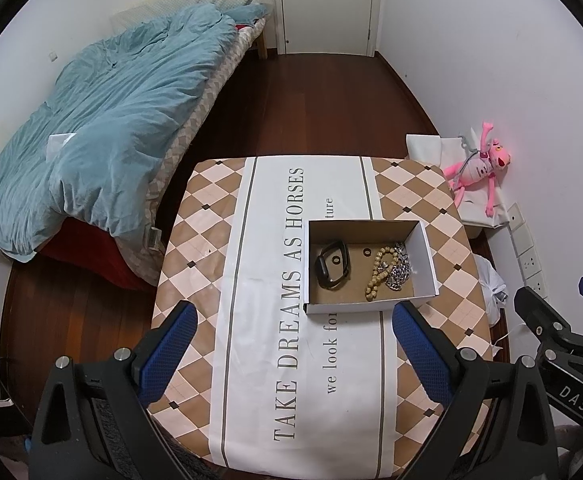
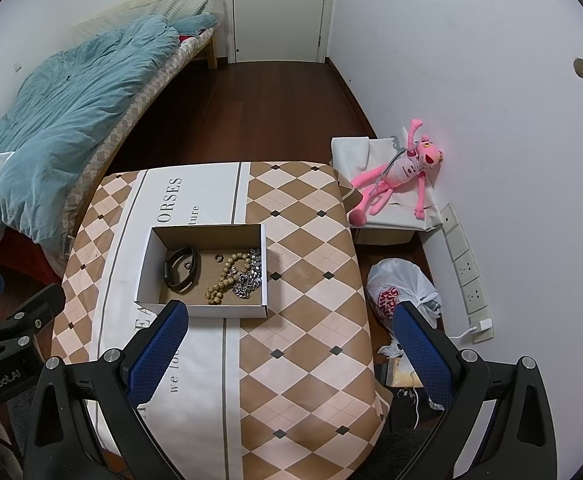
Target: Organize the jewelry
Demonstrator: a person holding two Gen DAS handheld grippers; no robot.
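Note:
An open white cardboard box [image 1: 425, 258] [image 2: 147, 268] sits on the table. Inside lie a black watch band [image 1: 331, 266] [image 2: 179, 270], a wooden bead bracelet [image 1: 379, 274] [image 2: 227, 278], a silver chain [image 1: 399, 270] [image 2: 249, 276] and two small dark rings [image 1: 366, 252] [image 2: 218, 257]. My left gripper [image 1: 291, 344] is open and empty, held above the table's near side, short of the box. My right gripper [image 2: 291, 344] is open and empty, above the table's right part, to the right of the box.
The table [image 1: 271, 360] [image 2: 299, 320] wears a diamond-patterned cloth with printed text. A bed with a teal duvet [image 1: 103, 128] stands left. A pink plush toy [image 2: 399, 172] lies on a white box by the right wall. A plastic bag [image 2: 403, 288] sits on the floor.

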